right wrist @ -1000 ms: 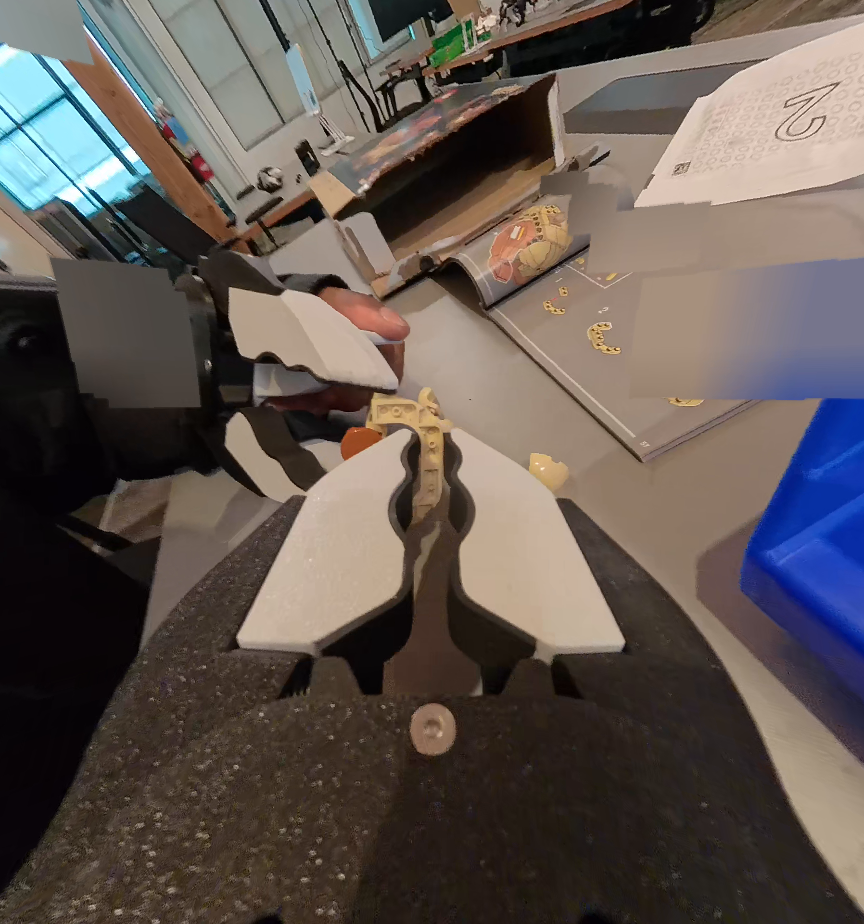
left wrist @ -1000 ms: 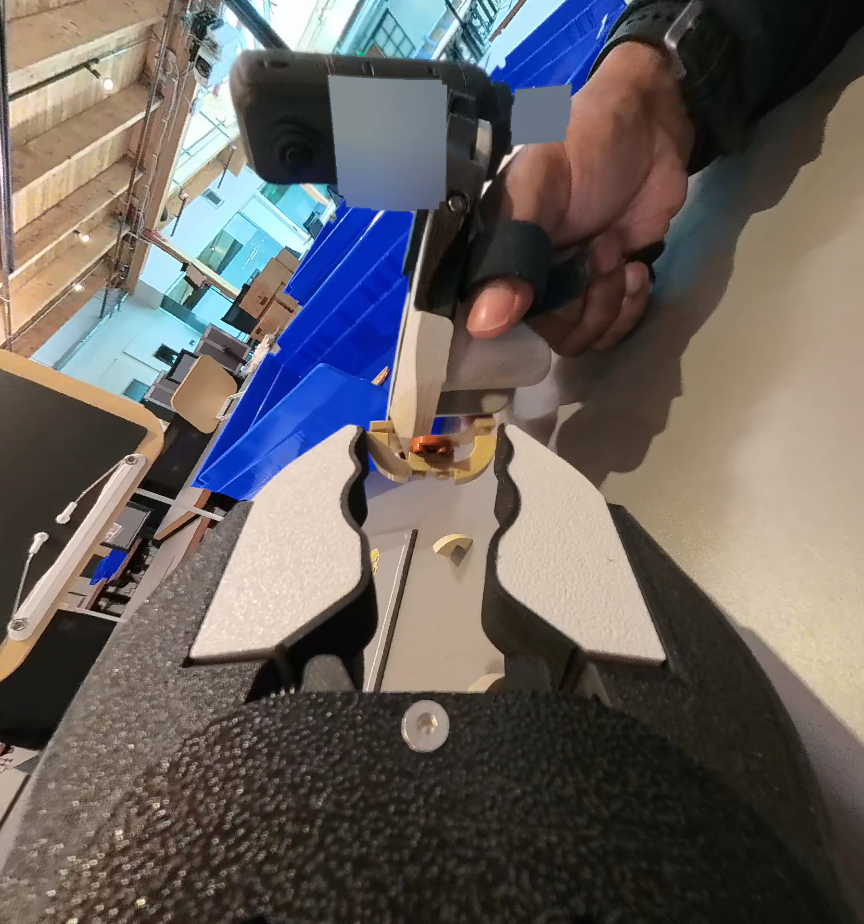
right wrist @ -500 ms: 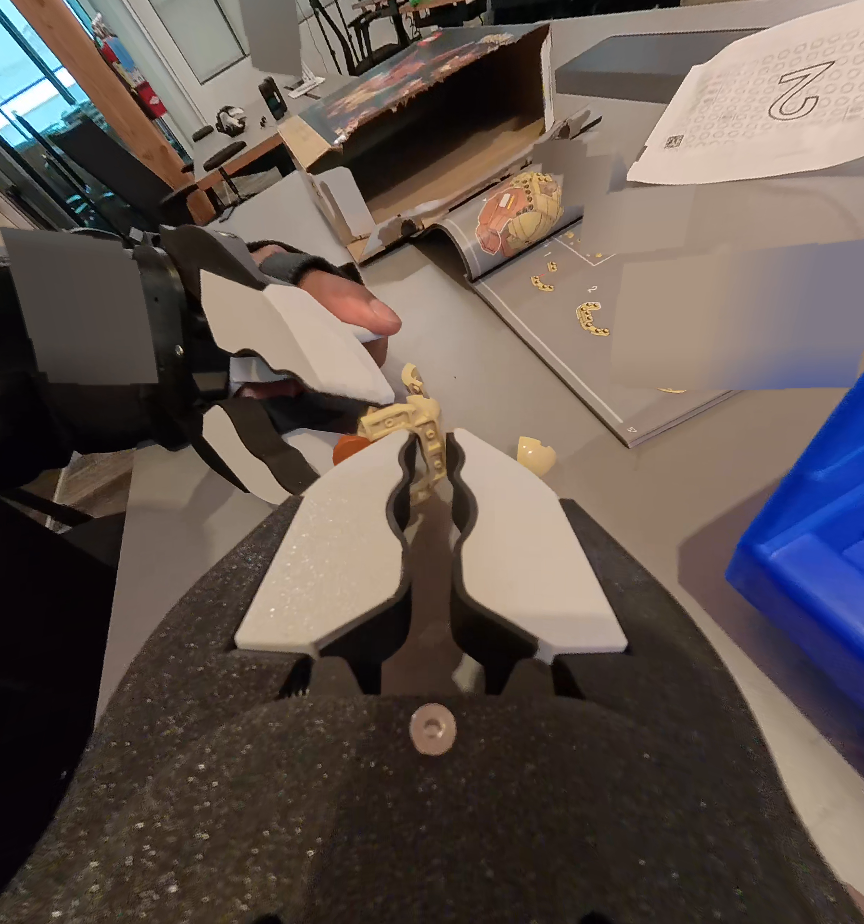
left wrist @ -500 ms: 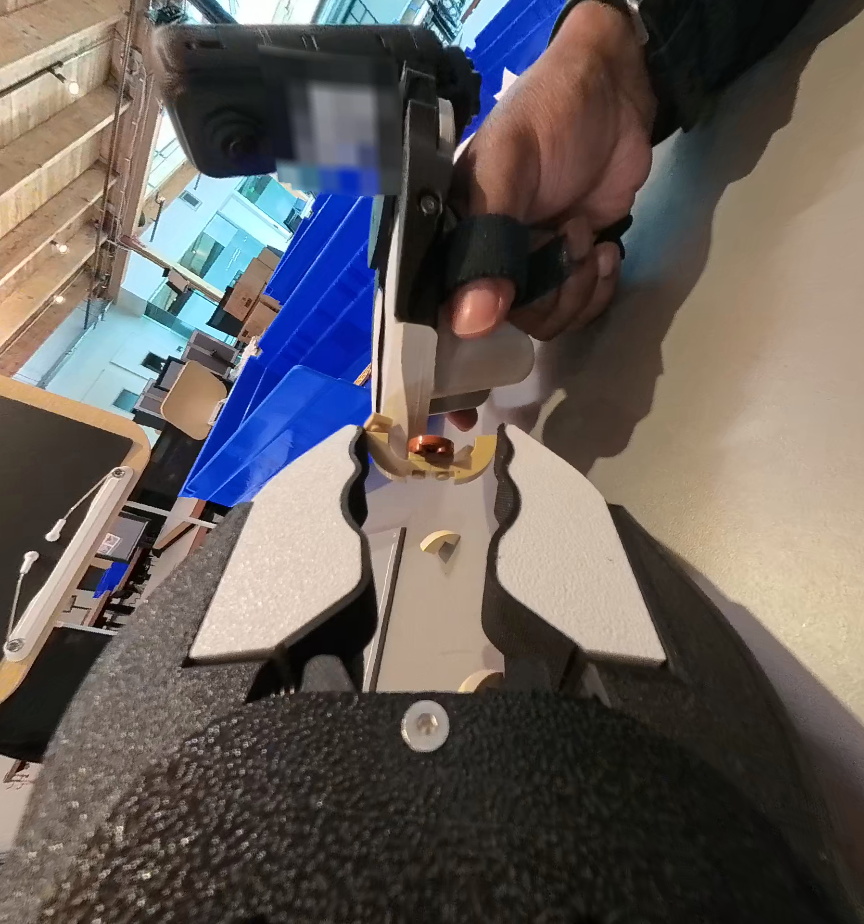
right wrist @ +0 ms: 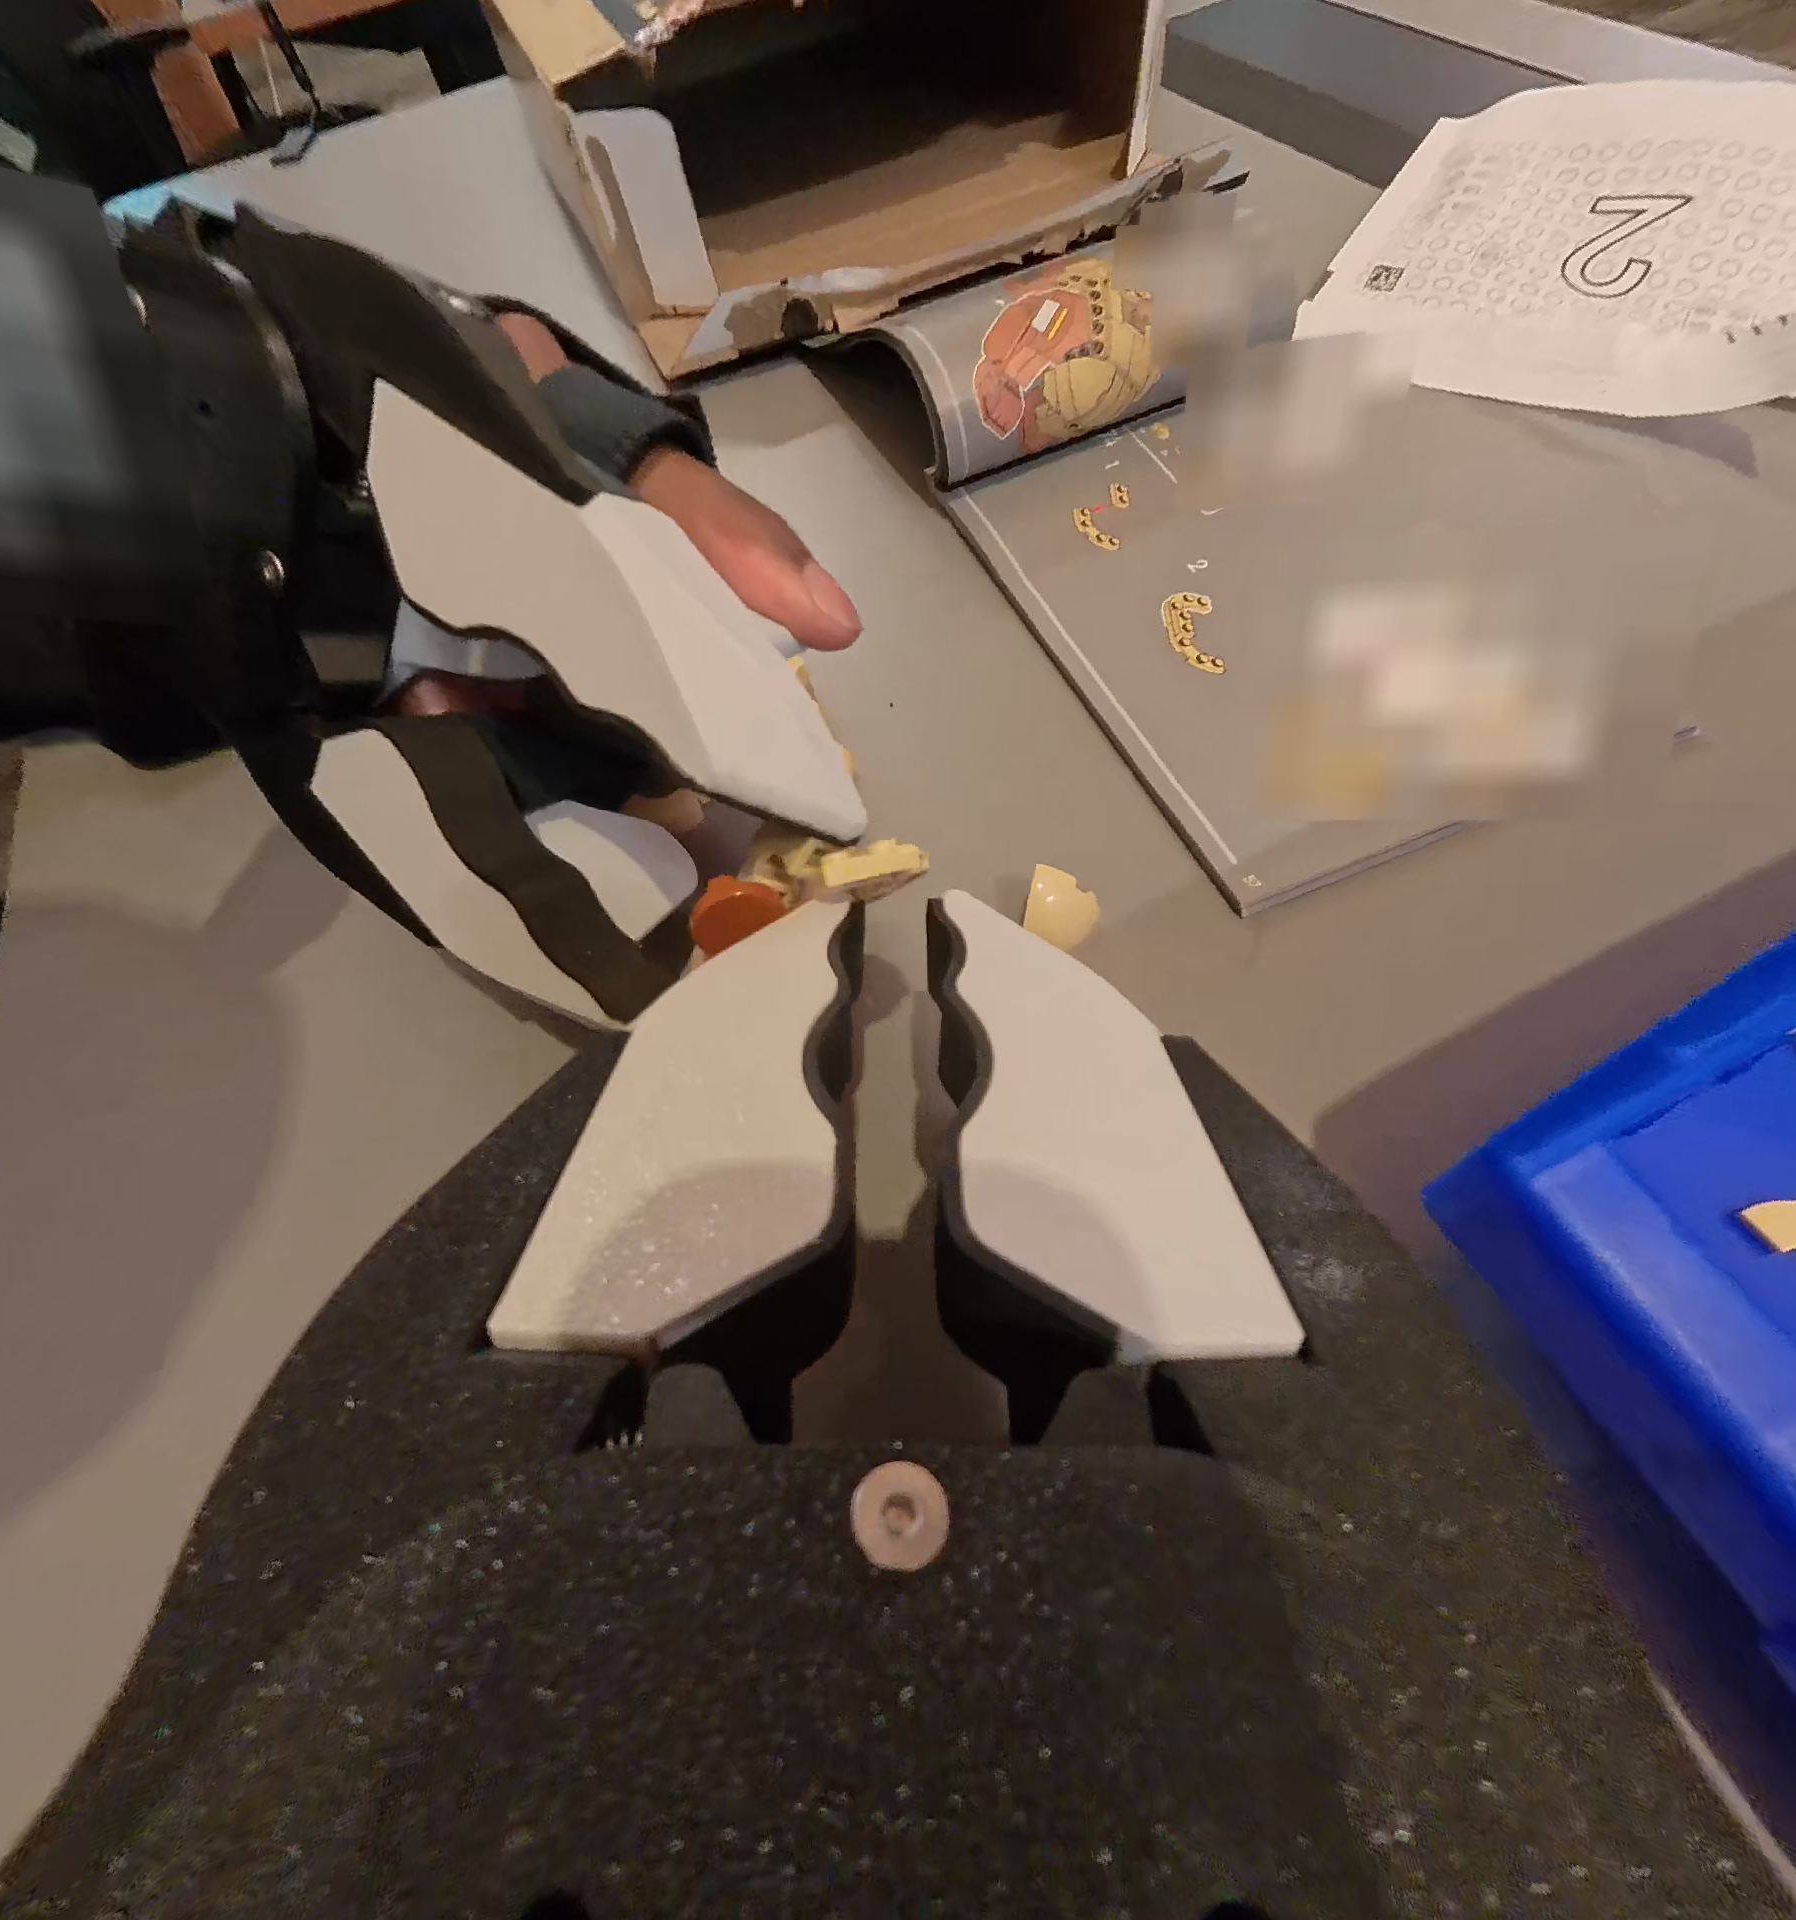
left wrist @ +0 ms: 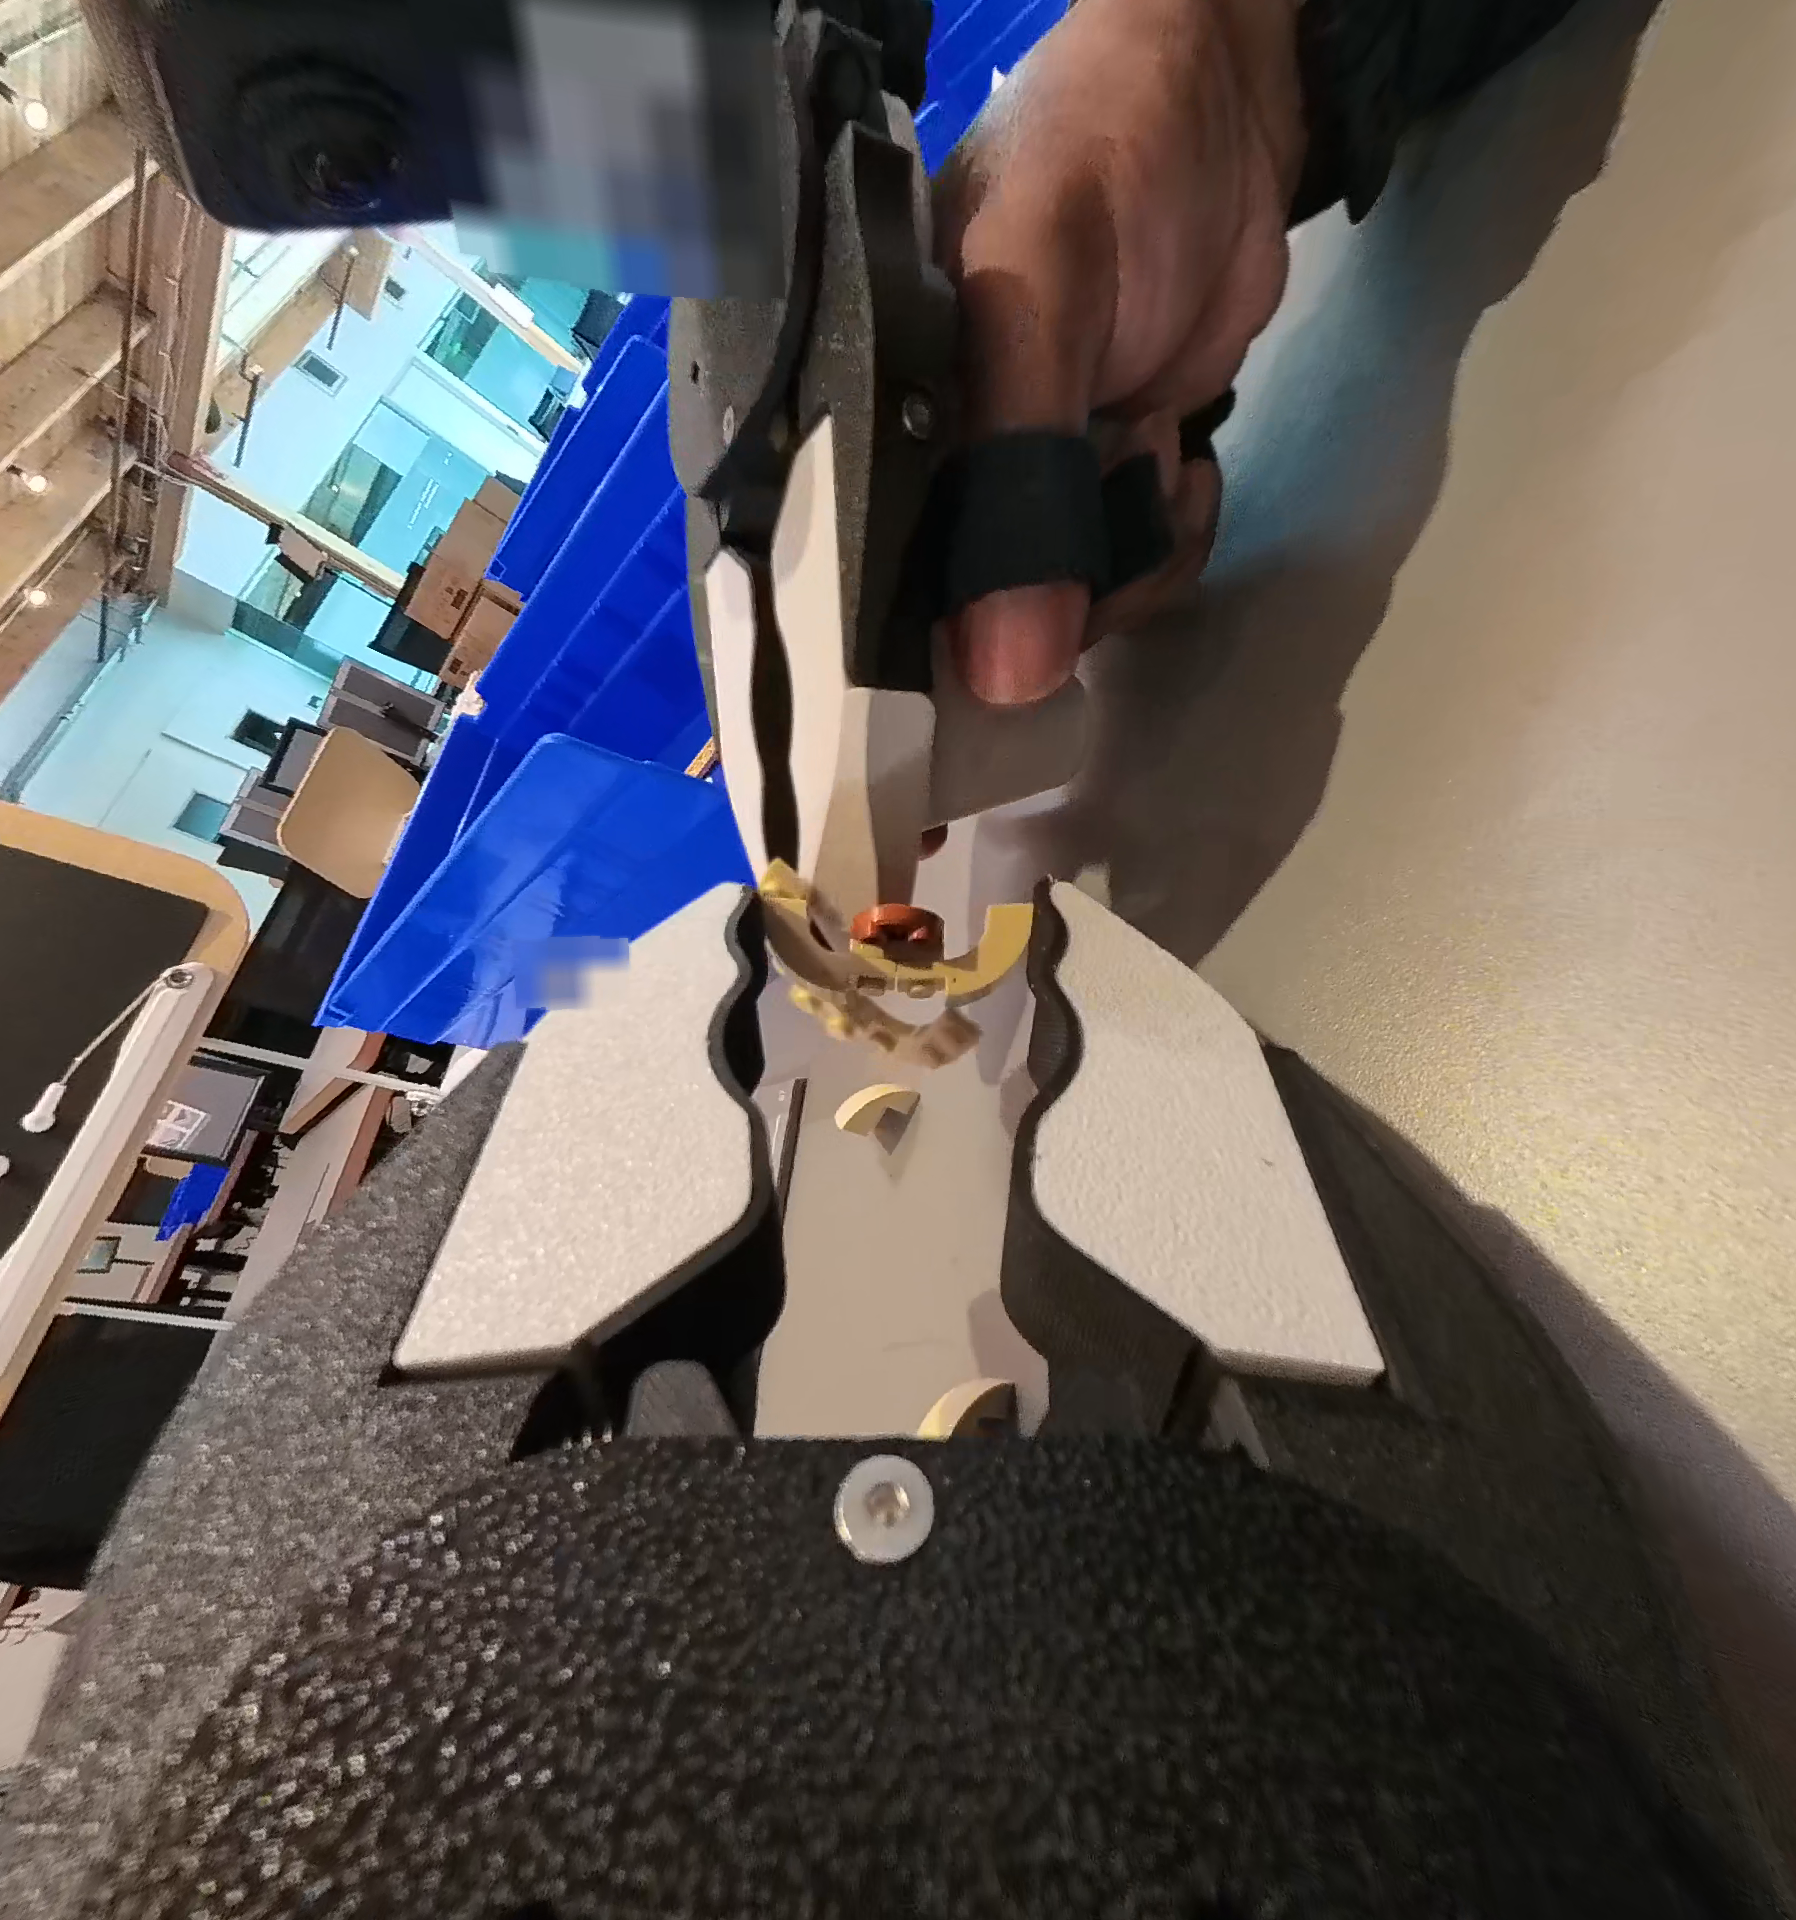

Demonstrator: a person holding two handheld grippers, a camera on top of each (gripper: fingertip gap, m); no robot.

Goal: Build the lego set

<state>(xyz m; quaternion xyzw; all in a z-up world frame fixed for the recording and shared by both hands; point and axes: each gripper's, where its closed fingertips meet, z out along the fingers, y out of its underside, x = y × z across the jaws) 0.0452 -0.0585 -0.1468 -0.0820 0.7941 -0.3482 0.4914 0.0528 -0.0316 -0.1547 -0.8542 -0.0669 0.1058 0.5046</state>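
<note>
Tan curved brick assembly (left wrist: 899,977), capped with an orange-brown round stud (left wrist: 892,923), spans the tips of the left claw (left wrist: 894,935); we see both pads against its ends, so that claw is grasping it above the grey counter (left wrist: 1600,831).

Right claw (right wrist: 894,920) stands a little parted with nothing between its pads; in its own view the gap shows only counter, and the assembly (right wrist: 868,864) lies just beyond its tips. From the left view we note the right claw's fingers (left wrist: 842,790) pointing down beside the stud, whether touching we cannot tell. A hand (left wrist: 1102,312) grips that tool.

Just beside the right claw's tip, a loose tan rounded piece (right wrist: 1058,906) rests on the counter. To the right, a blue bin (right wrist: 1652,1299) holds tan pieces. Farther off we log an open booklet (right wrist: 1185,582), then a torn cardboard box (right wrist: 873,156) and a printed white sheet (right wrist: 1600,260).
</note>
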